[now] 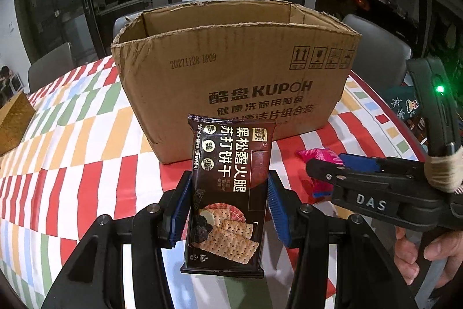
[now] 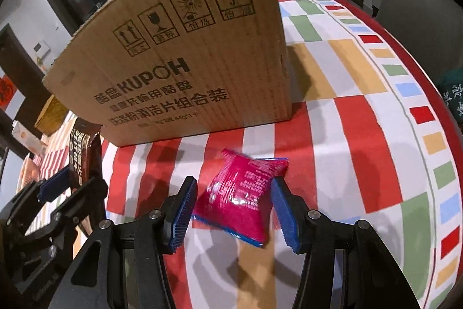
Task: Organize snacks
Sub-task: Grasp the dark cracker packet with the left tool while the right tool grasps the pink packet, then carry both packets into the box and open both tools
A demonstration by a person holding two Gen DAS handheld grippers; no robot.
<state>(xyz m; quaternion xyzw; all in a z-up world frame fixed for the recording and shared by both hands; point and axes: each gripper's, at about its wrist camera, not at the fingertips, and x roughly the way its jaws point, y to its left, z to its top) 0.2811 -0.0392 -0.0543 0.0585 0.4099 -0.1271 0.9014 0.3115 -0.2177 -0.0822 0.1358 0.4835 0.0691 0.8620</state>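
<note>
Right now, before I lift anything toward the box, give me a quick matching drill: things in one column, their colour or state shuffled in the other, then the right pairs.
Things:
1. cracker packet
2. pink packet
3. cardboard box
4. tablecloth

States:
A. open-topped, standing on the table
B. between the right gripper's pads
C. striped and checked in many colours
D. dark brown, upright in the left gripper

Pairs: 1-D, 2-B, 3-A, 4-C
</note>
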